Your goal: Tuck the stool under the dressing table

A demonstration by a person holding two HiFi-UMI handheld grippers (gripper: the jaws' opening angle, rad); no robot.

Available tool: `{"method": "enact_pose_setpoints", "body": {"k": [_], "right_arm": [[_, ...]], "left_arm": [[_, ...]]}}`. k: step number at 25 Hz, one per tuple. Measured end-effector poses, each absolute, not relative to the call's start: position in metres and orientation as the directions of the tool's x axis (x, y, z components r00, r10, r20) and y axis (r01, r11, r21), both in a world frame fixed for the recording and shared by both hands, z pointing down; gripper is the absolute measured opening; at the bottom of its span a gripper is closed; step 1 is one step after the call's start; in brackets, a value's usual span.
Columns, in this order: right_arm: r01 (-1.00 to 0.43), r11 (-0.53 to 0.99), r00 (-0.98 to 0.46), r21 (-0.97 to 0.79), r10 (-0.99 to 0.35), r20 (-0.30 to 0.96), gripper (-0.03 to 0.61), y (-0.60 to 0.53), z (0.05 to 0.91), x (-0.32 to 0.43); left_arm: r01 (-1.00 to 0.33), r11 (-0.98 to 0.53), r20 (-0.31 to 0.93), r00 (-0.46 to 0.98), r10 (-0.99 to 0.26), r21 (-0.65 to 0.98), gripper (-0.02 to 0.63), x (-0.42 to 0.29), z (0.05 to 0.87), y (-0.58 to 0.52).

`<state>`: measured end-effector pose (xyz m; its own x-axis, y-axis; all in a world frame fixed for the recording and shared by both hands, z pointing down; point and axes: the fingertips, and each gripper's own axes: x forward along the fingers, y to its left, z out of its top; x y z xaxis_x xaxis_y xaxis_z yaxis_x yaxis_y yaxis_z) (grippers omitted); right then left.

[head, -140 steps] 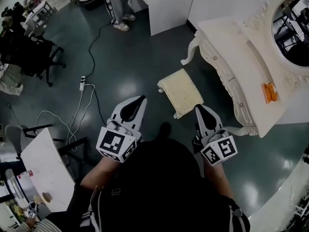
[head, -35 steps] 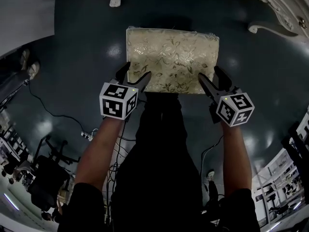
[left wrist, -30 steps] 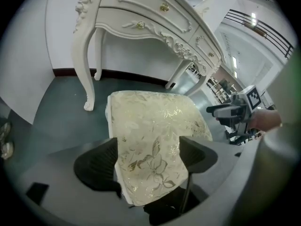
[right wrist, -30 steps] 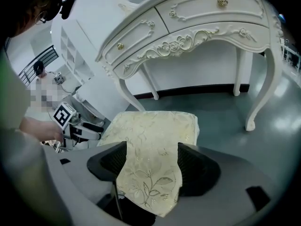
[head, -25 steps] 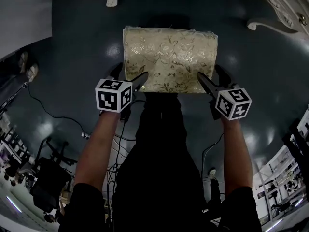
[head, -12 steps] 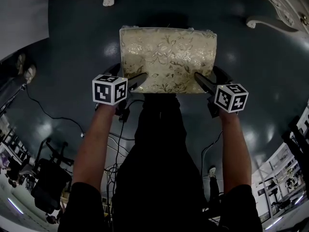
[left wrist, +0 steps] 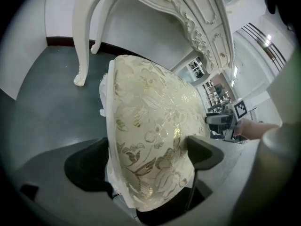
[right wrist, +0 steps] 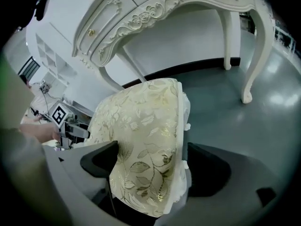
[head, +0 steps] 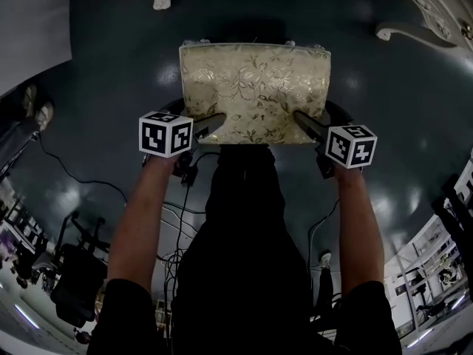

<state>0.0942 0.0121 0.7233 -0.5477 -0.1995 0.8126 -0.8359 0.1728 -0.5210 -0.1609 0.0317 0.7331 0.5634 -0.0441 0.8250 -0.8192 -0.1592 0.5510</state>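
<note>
Both grippers have sunk closer to the stool (head: 255, 87) than a second ago. We see the jaws of the left gripper (head: 198, 114) and the right gripper (head: 316, 114), which have just been opening, spread wide and released, each straddling a near corner of the patterned cushion. We find the stool on the dark floor (head: 111, 72), before the dressing table (right wrist: 155, 8), not yet under it.

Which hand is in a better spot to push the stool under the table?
Neither, they match. The left gripper and right gripper each straddle a near corner of the stool, jaws just opened wide around its cushion. Likely both push together toward the dressing table.
</note>
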Motion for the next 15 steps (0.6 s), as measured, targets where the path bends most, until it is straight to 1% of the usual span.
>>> {"method": "enact_pose_setpoints", "body": {"k": [4, 10, 15], "right_arm": [[-0.780, 0.065, -0.623, -0.623, -0.186, 0.760, 0.446, 0.017, 0.730, 0.094], [-0.705, 0.048, -0.704, -0.708, -0.171, 0.689, 0.446, 0.015, 0.736, 0.084], [-0.707, 0.052, -0.702, -0.705, -0.167, 0.692, 0.445, 0.015, 0.737, 0.082]], "left_arm": [[-0.811, -0.153, 0.816, 0.576, -0.045, 0.565, 0.517, -0.160, 0.733, 0.033], [-0.772, -0.132, 0.774, 0.631, -0.044, 0.622, 0.517, -0.155, 0.739, 0.033], [-0.766, -0.134, 0.766, 0.640, -0.062, 0.629, 0.517, -0.154, 0.741, 0.033]]}}
